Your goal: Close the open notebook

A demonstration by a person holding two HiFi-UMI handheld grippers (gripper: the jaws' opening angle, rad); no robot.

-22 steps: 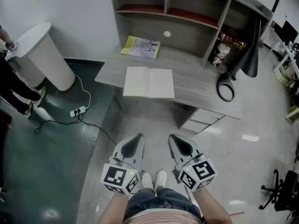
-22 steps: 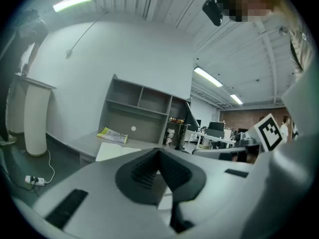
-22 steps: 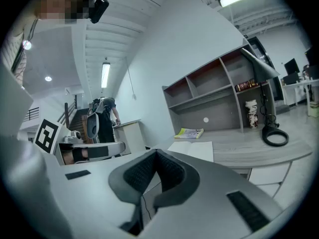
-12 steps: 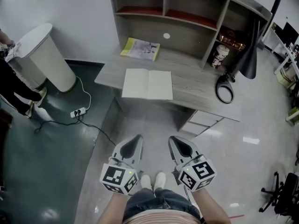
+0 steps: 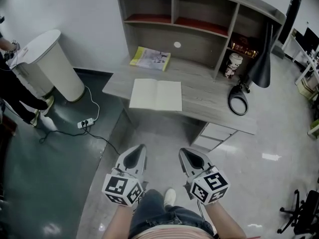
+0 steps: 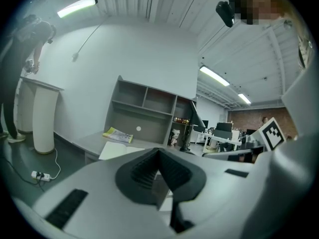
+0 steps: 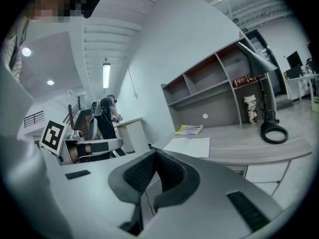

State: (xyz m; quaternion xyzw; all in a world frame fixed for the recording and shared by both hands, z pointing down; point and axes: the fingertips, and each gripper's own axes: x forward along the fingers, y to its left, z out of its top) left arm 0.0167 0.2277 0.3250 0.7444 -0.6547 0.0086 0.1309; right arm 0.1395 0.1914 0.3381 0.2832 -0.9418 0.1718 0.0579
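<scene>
The open notebook (image 5: 156, 95) lies flat with blank cream pages up, near the front edge of the grey desk (image 5: 209, 101). Both grippers are held low in front of the person, over the floor and well short of the desk. My left gripper (image 5: 135, 156) is shut with nothing in it, and so is my right gripper (image 5: 193, 158). In the left gripper view the shut jaws of the left gripper (image 6: 159, 154) point at the notebook (image 6: 115, 151). In the right gripper view the right gripper (image 7: 157, 156) points level toward the notebook (image 7: 189, 147).
A yellow booklet (image 5: 150, 58) lies behind the notebook under the shelf unit (image 5: 199, 14). A black desk lamp (image 5: 260, 59) with a ring base (image 5: 238, 103) and a cup (image 5: 232, 63) stand at the desk's right. A white bin (image 5: 50, 66), a power strip (image 5: 84, 123) and a person (image 5: 12, 88) are at left.
The person has taken a step, so one shoe is now hidden by a leg. The left gripper has drifted slightly left. Both grippers stay shut and empty.
</scene>
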